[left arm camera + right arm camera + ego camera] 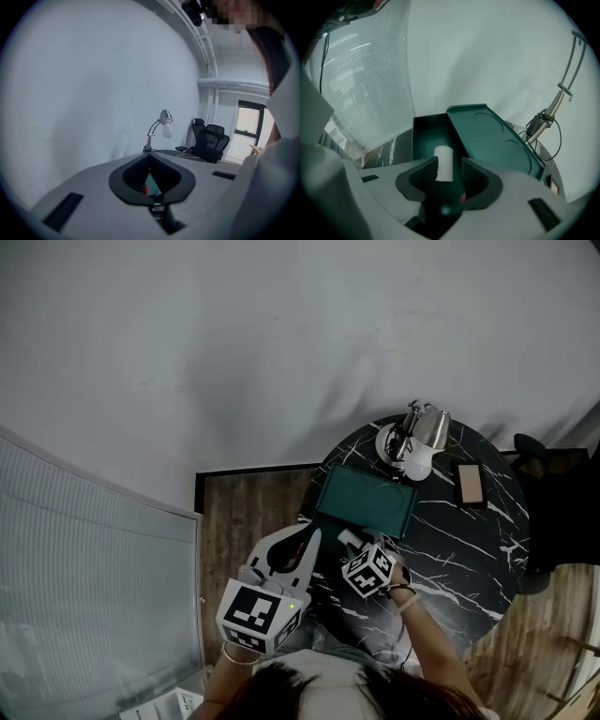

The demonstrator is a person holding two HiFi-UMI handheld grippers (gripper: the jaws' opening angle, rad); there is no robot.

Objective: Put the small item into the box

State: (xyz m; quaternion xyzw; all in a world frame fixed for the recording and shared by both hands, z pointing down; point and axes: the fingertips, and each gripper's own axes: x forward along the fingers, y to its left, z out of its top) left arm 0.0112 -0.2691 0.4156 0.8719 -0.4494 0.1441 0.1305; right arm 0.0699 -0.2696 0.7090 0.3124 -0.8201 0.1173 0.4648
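item: small item (443,158), a short white cylinder with plain sides
item, hold: clamped between the jaws of the right gripper (449,165), one pad pressed to each side
item, pose: long axis runs along the jaws, far end poking past the tips
item, position: over the open compartment of the box (427,133); contact with the box floor can't be told
box: dark green, rectangular, open, interior bare
lid (494,138): swung back on its right side, two round recesses on the inner face
box, location: near edge of the black marbled table (469,549)
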